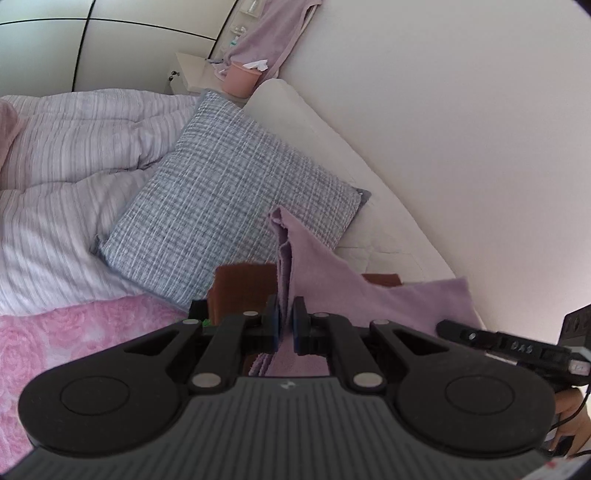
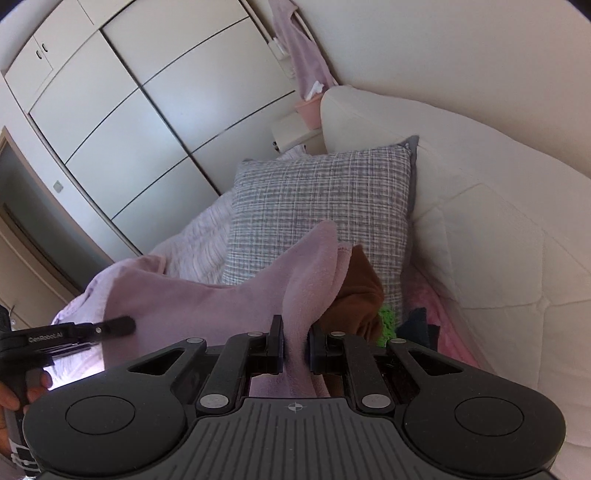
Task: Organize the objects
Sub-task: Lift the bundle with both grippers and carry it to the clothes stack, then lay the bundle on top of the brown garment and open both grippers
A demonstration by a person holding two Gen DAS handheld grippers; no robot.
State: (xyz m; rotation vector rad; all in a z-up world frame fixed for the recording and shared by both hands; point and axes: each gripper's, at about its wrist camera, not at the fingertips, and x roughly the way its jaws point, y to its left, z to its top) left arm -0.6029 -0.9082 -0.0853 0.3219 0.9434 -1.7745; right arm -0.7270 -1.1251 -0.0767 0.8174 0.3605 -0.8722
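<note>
We see the left hand-held gripper [image 1: 285,325] pinched nearly closed on an edge of a soft lilac fleece cloth [image 1: 332,280], a thin fold of the fabric passing straight between its black fingers. The right hand-held gripper [image 2: 295,347] is clamped the same way on another part of the same lilac cloth [image 2: 207,302], with a thicker bunch of fabric rising between its fingers. The cloth spans from one gripper to the other and hangs above the bed, in front of a blue-grey checked woven pillow [image 1: 229,199] that leans near the white padded headboard [image 1: 325,147].

Beneath the raised cloth we make out a folded rust-brown fabric item [image 1: 240,288], and in the right wrist view a bright green fuzzy piece [image 2: 388,321] and a dark navy item [image 2: 417,325] just beside it, all lying near the foot of the pillow. A pink rose-textured plush blanket [image 1: 74,339] covers the bed on the near side, and a pale lilac striped duvet [image 1: 74,147] lies crumpled beyond it.

Further back a pink round container [image 1: 240,77] stands on a white bedside cabinet [image 1: 192,70], with a lilac garment [image 1: 273,33] hanging on the wall above it. White wardrobe doors [image 2: 129,110] fill the far side.
</note>
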